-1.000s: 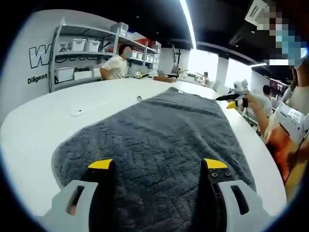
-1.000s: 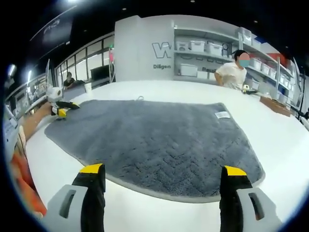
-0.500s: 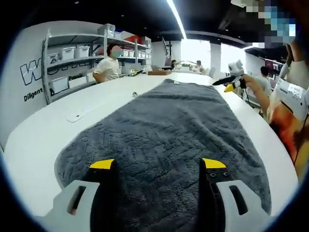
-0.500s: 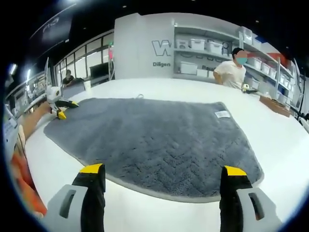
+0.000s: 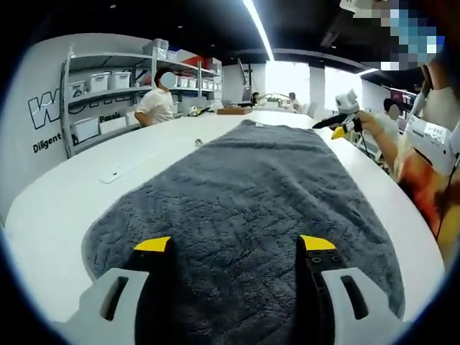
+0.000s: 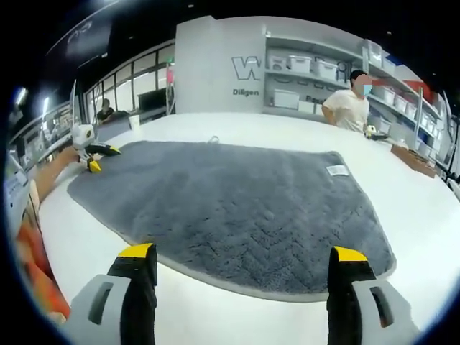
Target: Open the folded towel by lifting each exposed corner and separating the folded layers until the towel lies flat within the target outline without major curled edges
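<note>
Grey towel (image 6: 230, 201) with a small white tag (image 6: 336, 170) lies spread flat on the white table (image 6: 424, 215), wall lettering "Diligen" behind shelves (image 6: 302, 79), left gripper (image 5: 235, 248) and right gripper (image 6: 244, 253) both spread, holding nothing.

Bright overhead strip light, fisheye-warped edges

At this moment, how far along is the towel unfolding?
Done: the grey towel lies spread in one layer on the white table, edges flat, its label showing. In hand: nothing; the left claw and right claw are open and empty. Left: checking against the target outline, which I cannot make out.
</note>
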Demonstrator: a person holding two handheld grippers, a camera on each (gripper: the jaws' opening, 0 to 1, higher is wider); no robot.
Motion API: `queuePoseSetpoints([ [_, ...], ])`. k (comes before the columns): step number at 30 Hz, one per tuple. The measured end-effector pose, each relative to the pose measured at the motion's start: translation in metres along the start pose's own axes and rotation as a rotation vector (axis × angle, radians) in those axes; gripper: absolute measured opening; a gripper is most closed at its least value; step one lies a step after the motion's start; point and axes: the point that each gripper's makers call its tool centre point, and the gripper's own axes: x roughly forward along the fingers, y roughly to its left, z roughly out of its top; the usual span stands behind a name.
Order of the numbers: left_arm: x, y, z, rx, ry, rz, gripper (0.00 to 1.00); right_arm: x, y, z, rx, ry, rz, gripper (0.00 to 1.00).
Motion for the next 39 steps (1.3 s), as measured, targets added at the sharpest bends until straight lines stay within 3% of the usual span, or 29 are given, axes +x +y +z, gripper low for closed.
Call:
queuePoseSetpoints([
  [39, -0.029, 0.009, -0.013, 0.019, 0.037, -0.024, 0.65, -0.001, 0.009, -0.003, -0.022, 0.016, 0.018, 0.99],
])
